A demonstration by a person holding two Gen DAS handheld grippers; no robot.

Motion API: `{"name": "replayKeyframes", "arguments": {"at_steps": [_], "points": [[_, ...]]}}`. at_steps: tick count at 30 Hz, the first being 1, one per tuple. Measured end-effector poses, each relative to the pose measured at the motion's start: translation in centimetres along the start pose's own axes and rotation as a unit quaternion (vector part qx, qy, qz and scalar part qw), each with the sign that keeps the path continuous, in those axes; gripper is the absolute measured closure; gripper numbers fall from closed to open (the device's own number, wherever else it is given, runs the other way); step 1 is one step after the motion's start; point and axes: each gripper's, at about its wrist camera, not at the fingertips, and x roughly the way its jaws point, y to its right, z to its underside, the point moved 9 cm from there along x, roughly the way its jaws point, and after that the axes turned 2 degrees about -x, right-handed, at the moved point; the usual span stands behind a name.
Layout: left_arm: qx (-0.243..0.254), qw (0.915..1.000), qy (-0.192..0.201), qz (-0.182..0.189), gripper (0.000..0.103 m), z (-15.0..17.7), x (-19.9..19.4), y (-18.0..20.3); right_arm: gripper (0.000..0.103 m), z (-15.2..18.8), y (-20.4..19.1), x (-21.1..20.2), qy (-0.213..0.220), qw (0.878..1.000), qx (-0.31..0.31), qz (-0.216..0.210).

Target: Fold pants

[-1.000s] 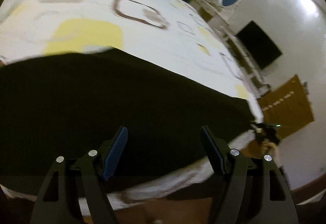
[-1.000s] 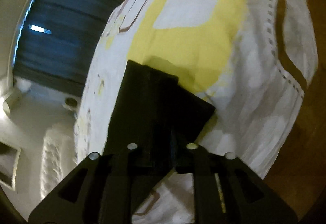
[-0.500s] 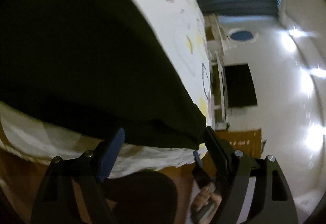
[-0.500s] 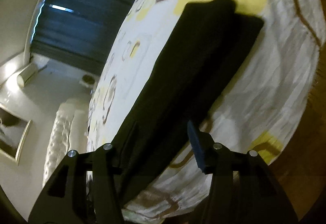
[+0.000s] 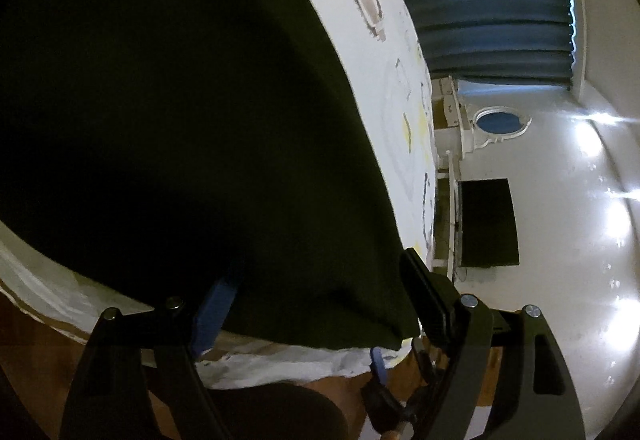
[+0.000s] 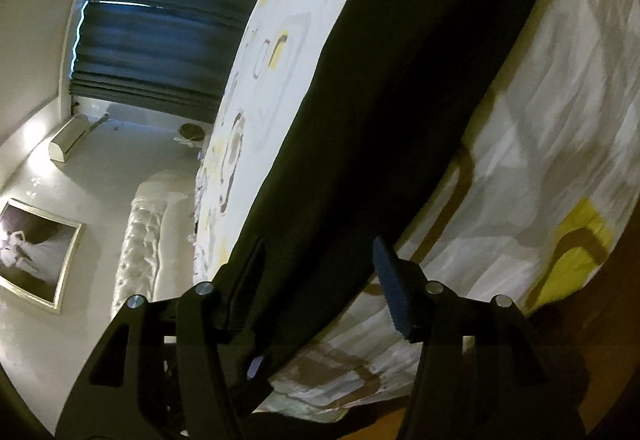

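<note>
The dark pants (image 5: 180, 112) lie flat along the near edge of the bed, on a white bedspread (image 5: 384, 52) with yellow and brown shapes. My left gripper (image 5: 320, 292) is open, with the corner hem of the pants between its spread fingers. In the right wrist view the pants (image 6: 400, 100) stretch away as a long dark band. My right gripper (image 6: 320, 268) is open, its fingers either side of the near end of the pants. The other gripper shows small at the bottom of the left wrist view (image 5: 384, 392).
The bedspread (image 6: 552, 144) hangs over the bed's side down to a wooden floor (image 6: 616, 380). Dark curtains (image 5: 480, 0), a white dresser with an oval mirror (image 5: 500, 122) and a dark screen (image 5: 486, 222) stand beyond the bed. A padded headboard (image 6: 144, 236) is at the far left.
My right gripper has opened and let go of the pants, which now lie stretched out. My left gripper has swung round and come to the pants' corner, its jaws still open.
</note>
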Motion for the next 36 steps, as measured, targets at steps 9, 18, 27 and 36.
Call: {"name": "replayKeyframes", "arguments": {"at_steps": [9, 18, 27, 36], "points": [[-0.036, 0.9993, -0.009, -0.007, 0.084, -0.2, 0.6, -1.0, 0.046, 1.3, -1.7, 3.3, -0.028, 0.999, 0.011, -0.024], [-0.055, 0.9981, -0.012, 0.026, 0.089, -0.2, 0.4, -0.3, 0.040, 1.8, -2.2, 5.1, -0.028, 0.999, 0.025, -0.027], [-0.049, 0.9973, -0.011, 0.052, 0.091, -0.1, -0.5, 0.6, 0.054, 2.2, -3.1, 5.7, -0.012, 0.999, 0.022, -0.022], [-0.053, 0.9967, -0.014, 0.060, 0.091, 0.5, -1.4, 0.1, 0.061, 3.0, -3.4, 8.1, -0.032, 0.998, 0.041, -0.029]]}}
